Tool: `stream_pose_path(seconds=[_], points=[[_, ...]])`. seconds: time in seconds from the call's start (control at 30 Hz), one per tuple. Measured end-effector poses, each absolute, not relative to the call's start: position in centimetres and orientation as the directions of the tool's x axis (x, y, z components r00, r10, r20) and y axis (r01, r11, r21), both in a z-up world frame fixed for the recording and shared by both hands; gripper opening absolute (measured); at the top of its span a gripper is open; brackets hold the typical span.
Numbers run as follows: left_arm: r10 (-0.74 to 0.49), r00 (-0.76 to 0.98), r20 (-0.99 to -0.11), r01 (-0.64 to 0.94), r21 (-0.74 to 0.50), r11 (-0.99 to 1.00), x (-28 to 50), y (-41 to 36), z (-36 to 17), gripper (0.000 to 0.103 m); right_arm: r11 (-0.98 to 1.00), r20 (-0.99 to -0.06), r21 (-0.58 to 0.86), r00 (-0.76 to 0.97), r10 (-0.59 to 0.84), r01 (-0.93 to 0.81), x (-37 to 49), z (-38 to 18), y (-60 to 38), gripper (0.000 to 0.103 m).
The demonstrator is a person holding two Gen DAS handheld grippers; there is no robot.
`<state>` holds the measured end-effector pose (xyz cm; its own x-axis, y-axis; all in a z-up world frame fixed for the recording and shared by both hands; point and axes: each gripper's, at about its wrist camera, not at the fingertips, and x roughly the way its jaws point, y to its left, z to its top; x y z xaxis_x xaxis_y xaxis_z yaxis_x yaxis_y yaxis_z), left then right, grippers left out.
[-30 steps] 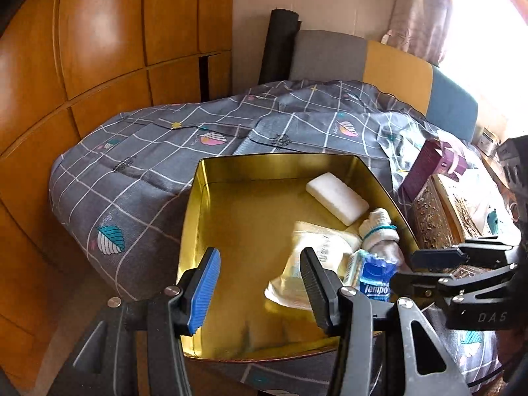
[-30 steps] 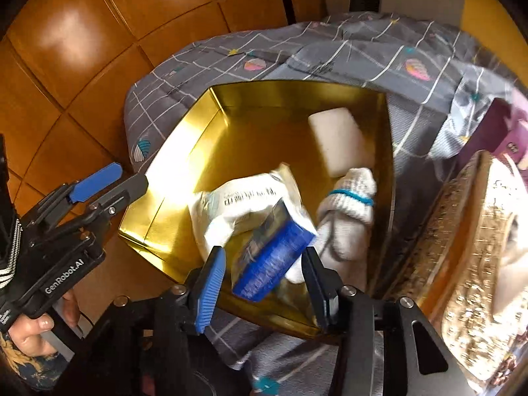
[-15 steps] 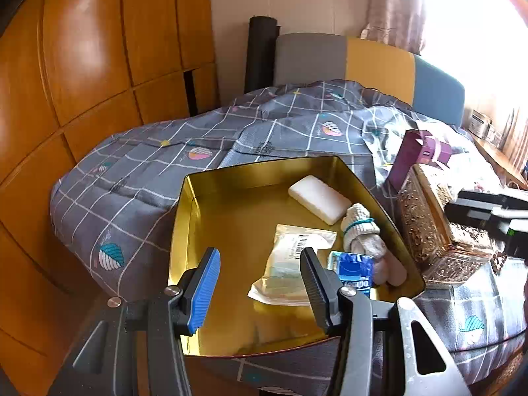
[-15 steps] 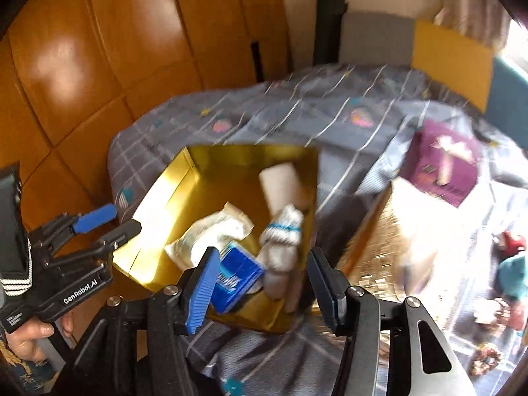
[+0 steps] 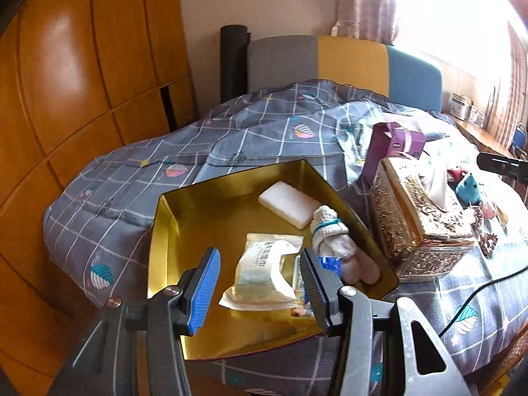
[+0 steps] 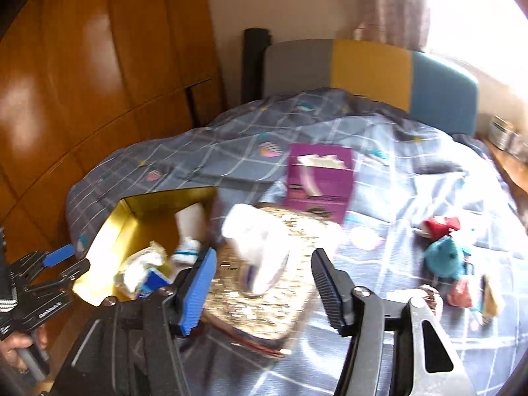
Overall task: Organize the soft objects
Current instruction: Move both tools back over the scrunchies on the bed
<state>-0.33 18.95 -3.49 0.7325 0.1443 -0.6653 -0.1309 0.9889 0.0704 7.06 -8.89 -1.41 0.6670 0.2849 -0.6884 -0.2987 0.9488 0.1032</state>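
The gold tin [image 5: 165, 231] on the bed [image 5: 132, 171] already holds a sponge [image 5: 287, 203], a sock [image 5: 330, 234], a wipes pack [image 5: 264, 270] and tissues [image 5: 328, 264]. Both the left gripper [image 5: 257, 288] and right gripper [image 6: 264, 293] are wide, holding nothing — the right's jaws just opened. Left to do, I think — the blue plush [image 6: 442, 257] and small toys [image 6: 439, 226] lying well apart from the tin.

We can read very little here. The clear plastic pouch with a white cloth inside [image 5: 264, 274], lying just ahead of the left tool's fingers, carries dark printed characters, too small to make out. The black frame of the left tool [image 6: 36, 300] bears pale lettering, perhaps a maker's name, blurred.
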Motion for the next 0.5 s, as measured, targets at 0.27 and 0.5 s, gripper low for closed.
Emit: stream_pose_path(seconds=[0.27, 0.5], points=[[0.068, 0.774, -0.629, -0.024, 0.078, 0.997, 0.6, 15.9, -1.3, 0.051, 0.991, -0.687, 0.111, 0.714, 0.134, -0.08, 7.4, -1.6, -17.4, 0.072], [-0.079, 0.8, -0.595, 0.151, 0.072, 0.986, 2.6, 10.1, 1.6, 0.051, 0.954, -0.709, 0.157, 0.701, -0.07, 0.254, 7.8, -3.4, -28.5, 0.073]])
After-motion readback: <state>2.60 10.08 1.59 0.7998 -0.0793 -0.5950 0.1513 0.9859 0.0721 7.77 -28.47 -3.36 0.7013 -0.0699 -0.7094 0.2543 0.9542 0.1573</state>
